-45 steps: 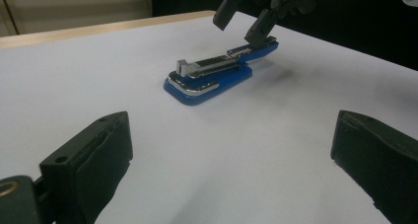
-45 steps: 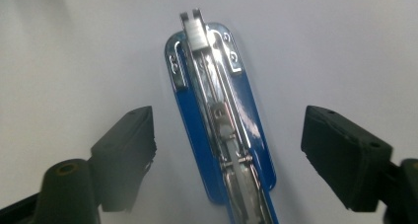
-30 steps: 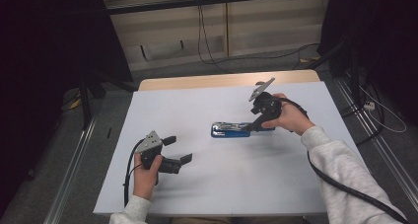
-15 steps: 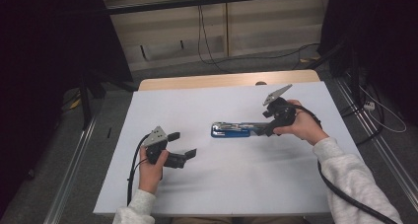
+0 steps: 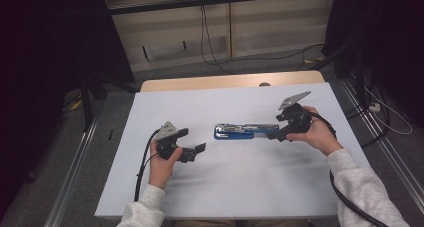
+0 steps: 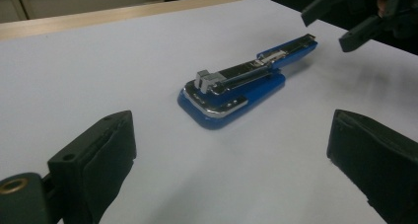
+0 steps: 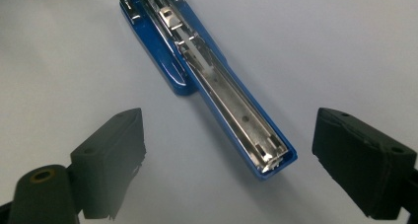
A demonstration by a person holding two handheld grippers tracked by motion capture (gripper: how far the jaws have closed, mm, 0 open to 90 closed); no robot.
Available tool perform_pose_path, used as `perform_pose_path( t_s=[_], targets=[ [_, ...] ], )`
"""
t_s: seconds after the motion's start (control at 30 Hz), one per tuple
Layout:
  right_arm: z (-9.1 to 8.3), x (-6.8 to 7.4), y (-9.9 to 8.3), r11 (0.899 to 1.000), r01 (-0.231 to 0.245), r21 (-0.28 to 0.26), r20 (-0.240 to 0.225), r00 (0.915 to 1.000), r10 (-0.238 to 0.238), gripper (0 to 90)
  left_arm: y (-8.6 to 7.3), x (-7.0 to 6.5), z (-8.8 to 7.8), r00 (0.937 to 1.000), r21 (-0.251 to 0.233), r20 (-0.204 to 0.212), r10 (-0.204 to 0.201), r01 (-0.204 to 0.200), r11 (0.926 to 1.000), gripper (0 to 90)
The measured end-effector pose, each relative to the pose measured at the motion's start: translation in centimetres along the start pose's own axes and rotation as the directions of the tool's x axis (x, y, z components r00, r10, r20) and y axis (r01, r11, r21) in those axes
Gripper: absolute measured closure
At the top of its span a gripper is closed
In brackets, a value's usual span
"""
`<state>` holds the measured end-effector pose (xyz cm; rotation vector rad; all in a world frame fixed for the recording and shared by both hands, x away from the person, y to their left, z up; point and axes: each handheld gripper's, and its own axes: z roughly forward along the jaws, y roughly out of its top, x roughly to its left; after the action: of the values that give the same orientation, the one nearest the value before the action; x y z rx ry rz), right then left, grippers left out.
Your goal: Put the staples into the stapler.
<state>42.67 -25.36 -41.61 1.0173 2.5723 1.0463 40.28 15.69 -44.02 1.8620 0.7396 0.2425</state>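
- No brand, label or readable writing shows on the blue stapler [image 5: 240, 131] or on either tool.
- The stapler lies flat near the middle of the white tabletop [image 5: 235, 187], between the two tongs, its long axis running left to right in the high view.
- The right gripper view shows the stapler's open metal channel from above: a bright, shiny steel track inside a glossy blue body [image 7: 212, 81].
- The left gripper view shows the low side profile instead, with a rounded chrome-edged end [image 6: 217, 98] nearest the camera.
- The left tongs [image 5: 192, 146] stand wide open, empty, well apart from the stapler.
- The right tongs [image 5: 274, 132] are also open and empty, at the stapler's right end; contact cannot be told.
- The jaws are matt black, blocky pads.
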Motion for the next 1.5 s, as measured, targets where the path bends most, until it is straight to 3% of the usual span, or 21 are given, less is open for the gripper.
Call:
perform_pose_path(
  t_s=[0.03,0.33,0.53,0.7,0.8,0.83,0.87,0.93,0.97,1.03,1.1,1.3,1.4,1.5],
  targets=[
    [0.0,0.0,-0.2,1.0,0.001,0.002,0.004,1.0,-0.001,12.0,0.2,0.1,0.5,0.9999,0.022,-0.014,0.0,0.0,0.9998,4.6],
    [-0.7,-0.1,-1.6,0.999,-0.044,-0.015,0.027,0.9987,0.044,14.7,0.5,0.6,1.7,0.9989,0.016,-0.038,-0.026,0.027,0.9995,5.5],
    [-1.5,-0.2,-2.8,0.998,-0.061,-0.005,0.041,0.9972,0.062,24.6,1.0,0.9,2.7,0.9979,0.044,-0.041,-0.05,0.052,0.9976,5.9],
    [-2.2,-0.2,-3.7,0.996,-0.085,-0.033,0.056,0.9946,0.087,38.8,1.0,0.9,3.4,0.9967,0.05,-0.069,-0.041,0.045,0.9977,21.9],
    [-2.1,-0.3,-4.1,0.996,-0.082,-0.03,0.094,0.992,0.084,56.5,1.0,1.2,3.7,0.9957,0.057,-0.087,-0.032,0.037,0.9977,38.1],
    [-1.9,-0.3,-4.2,0.996,-0.085,-0.017,0.098,0.9915,0.086,68.3,0.9,1.2,3.8,0.9944,0.055,-0.1,-0.033,0.038,0.9978,48.3],
    [-1.8,-0.2,-4.3,0.996,-0.083,-0.013,0.108,0.9906,0.084,74.3,1.1,1.2,4.1,0.9941,0.084,-0.107,-0.016,0.025,0.9962,54.0],
    [-1.6,-0.2,-4.4,0.997,-0.081,-0.009,0.109,0.9907,0.081,78.0,1.2,1.2,4.3,0.9928,0.096,-0.12,-0.004,0.015,0.9952,56.7],
    [-1.1,0.0,-4.5,0.996,-0.09,0.008,0.108,0.9902,0.088,85.9,1.3,1.2,4.6,0.9932,0.104,-0.116,-0.008,0.02,0.9944,66.3],
    [-0.9,0.1,-4.5,0.996,-0.081,0.022,0.119,0.9898,0.078,87.5,1.3,1.3,4.9,0.9924,0.116,-0.122,-0.019,0.033,0.9927,68.7],
    [-0.5,0.2,-4.4,0.995,-0.093,0.022,0.141,0.986,0.089,90.0,1.1,1.3,5.3,0.9923,0.136,-0.119,-0.037,0.053,0.9893,78.3],
    [0.2,0.1,-4.5,0.993,-0.111,0.032,0.161,0.9814,0.105,90.0,0.8,1.2,5.8,0.994,0.195,-0.101,-0.041,0.061,0.979,90.0],
    [0.3,-0.2,-4.4,0.992,-0.125,0.025,0.157,0.9803,0.12,90.0,0.6,1.3,6.7,0.9956,0.238,-0.083,-0.042,0.061,0.9693,90.0],
    [0.6,-0.2,-4.4,0.991,-0.126,0.033,0.157,0.9804,0.119,90.0,0.7,1.2,7.1,0.9963,0.243,-0.079,-0.032,0.051,0.9687,90.0]
  ],
)
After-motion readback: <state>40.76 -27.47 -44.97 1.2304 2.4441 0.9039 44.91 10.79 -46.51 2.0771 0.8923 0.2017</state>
